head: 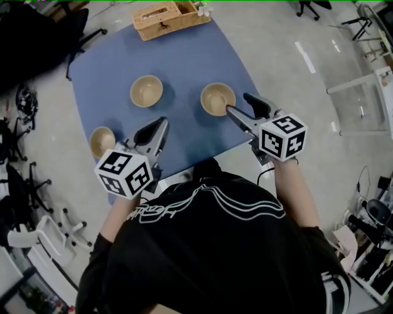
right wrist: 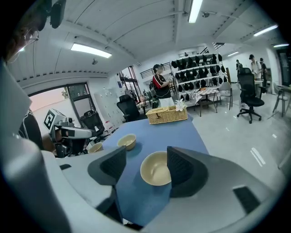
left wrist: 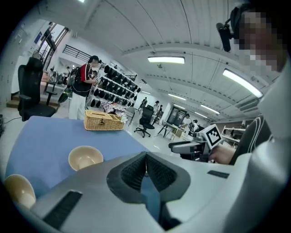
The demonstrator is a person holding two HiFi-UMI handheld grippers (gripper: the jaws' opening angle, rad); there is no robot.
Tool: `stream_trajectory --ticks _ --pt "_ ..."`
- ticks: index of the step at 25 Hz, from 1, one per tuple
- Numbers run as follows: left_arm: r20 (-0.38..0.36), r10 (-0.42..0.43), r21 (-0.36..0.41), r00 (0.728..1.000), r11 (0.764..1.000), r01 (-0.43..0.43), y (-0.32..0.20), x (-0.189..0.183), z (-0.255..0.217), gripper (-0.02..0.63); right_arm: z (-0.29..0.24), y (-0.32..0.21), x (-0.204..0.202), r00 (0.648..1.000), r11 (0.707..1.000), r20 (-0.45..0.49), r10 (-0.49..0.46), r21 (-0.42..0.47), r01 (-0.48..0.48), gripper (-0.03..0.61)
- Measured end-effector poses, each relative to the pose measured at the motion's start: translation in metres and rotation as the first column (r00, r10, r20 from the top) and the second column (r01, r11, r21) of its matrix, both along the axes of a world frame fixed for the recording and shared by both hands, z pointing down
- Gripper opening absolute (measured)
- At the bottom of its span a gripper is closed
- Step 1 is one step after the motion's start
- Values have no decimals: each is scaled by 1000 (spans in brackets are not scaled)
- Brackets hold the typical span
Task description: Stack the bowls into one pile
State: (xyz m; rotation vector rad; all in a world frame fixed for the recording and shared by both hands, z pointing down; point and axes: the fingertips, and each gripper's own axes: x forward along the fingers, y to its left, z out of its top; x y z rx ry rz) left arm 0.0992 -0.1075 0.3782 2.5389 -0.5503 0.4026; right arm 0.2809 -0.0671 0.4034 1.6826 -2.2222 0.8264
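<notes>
Bowls are sitting separately on the blue worktop (head: 184, 61), three in all and none stacked. The left bowl (head: 102, 141) is resting near the worktop's near left edge. The middle bowl (head: 146, 91) is sitting farther in. The right bowl (head: 218, 99) is lying roughly level with the middle one, toward the right side. All three are standing upright with their openings facing up, well apart from one another.

A woven basket (head: 169, 18) is sitting at the far edge of the worktop.

The left tool (head: 159, 124) is hovering over the near part of the worktop, just to the right of the left bowl. In the left gripper view its two ribbed pads are pressing together with nothing caught between them. The middle bowl and the left bowl are showing off to the left of them.

The right tool (head: 237, 102) is pointing at the right bowl, with its tips just beside that bowl's near right rim. In the right gripper view its jaws are standing wide apart. The right bowl is showing in the gap just beyond them, and neither pad is gripping it.
</notes>
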Motion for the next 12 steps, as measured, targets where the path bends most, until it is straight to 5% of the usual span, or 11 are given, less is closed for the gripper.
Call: stream_trajectory --ticks 12 --pt "35 -113 -12 993 993 113 -40 5 6 23 57 -43 25 996 989 11 -86 -120 86 270"
